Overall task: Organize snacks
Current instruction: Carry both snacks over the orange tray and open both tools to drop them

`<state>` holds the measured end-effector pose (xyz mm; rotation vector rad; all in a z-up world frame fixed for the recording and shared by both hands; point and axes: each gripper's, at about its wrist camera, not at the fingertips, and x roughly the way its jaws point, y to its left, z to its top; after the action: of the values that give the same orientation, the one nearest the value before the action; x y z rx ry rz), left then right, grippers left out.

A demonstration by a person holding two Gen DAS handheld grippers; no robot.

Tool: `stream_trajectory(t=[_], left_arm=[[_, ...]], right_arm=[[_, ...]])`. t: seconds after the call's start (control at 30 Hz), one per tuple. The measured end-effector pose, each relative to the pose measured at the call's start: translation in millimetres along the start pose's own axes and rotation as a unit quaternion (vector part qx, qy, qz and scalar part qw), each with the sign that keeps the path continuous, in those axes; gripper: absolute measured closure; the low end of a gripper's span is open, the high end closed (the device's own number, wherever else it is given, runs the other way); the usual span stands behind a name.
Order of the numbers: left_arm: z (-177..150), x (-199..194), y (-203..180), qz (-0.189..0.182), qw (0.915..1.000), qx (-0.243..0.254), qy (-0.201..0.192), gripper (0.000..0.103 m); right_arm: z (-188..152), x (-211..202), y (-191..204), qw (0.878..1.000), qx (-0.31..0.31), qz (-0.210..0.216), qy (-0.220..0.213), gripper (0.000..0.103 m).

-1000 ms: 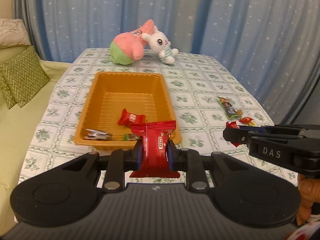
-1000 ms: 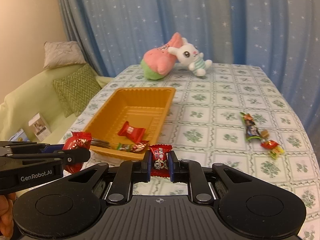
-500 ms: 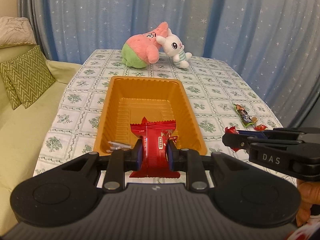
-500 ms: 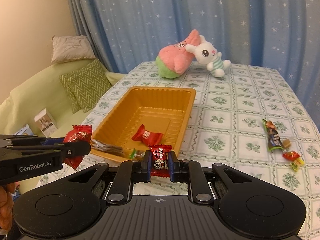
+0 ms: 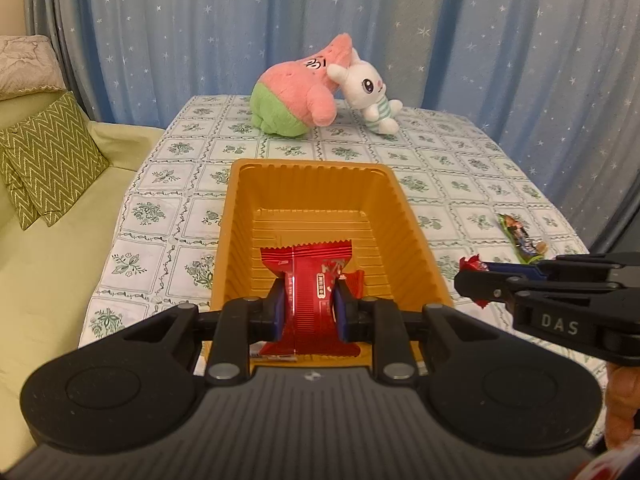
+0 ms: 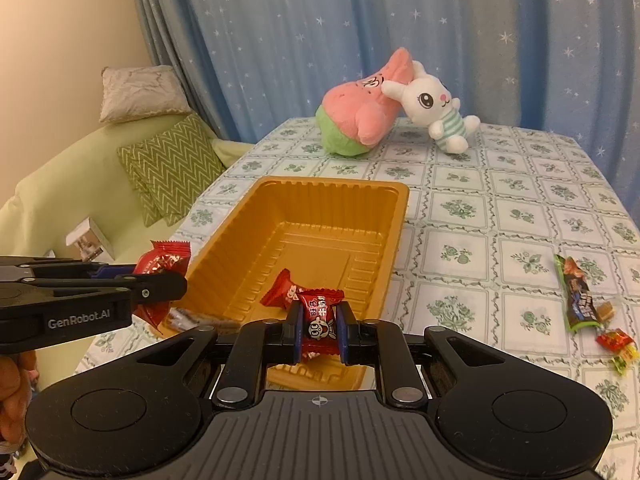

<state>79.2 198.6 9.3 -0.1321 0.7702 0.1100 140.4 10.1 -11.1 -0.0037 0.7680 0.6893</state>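
My left gripper [image 5: 310,308] is shut on a large red snack packet [image 5: 310,280] and holds it over the near end of the orange tray [image 5: 320,184]. My right gripper [image 6: 319,330] is shut on a small red candy [image 6: 320,312] above the tray's [image 6: 332,196] near right corner. A red candy [image 6: 282,290] and a dark wrapper [image 6: 192,316] lie in the tray. The left gripper also shows in the right wrist view [image 6: 168,280], and the right gripper in the left wrist view [image 5: 470,276].
A green-and-dark snack bar [image 6: 578,294] and small red and yellow candies [image 6: 618,346] lie on the flowered tablecloth at the right. A pink-green plush [image 5: 296,92] and a white bunny [image 5: 368,92] sit at the far edge. A green sofa with cushions [image 5: 44,164] stands to the left.
Both grippers have moved forward with their snacks, from before the tray's near edge to above its near end. The tray looks closer and larger.
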Motion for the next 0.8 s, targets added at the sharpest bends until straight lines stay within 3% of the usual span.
stream_trajectory(t=[0.5, 0.8], left_arm=[[6.2, 48.6, 8.3, 0.006, 0.9998, 0.008, 0.018, 0.078], [1.0, 41.5, 22.6, 0.01, 0.9998, -0.011, 0.015, 0.077]], right_arm=[[5.2, 30.5, -8.6, 1.0, 0.007, 0.0, 0.013, 0.086], [4.1, 34.9, -9.2, 1.0, 0.012, 0.004, 0.016, 0.086]])
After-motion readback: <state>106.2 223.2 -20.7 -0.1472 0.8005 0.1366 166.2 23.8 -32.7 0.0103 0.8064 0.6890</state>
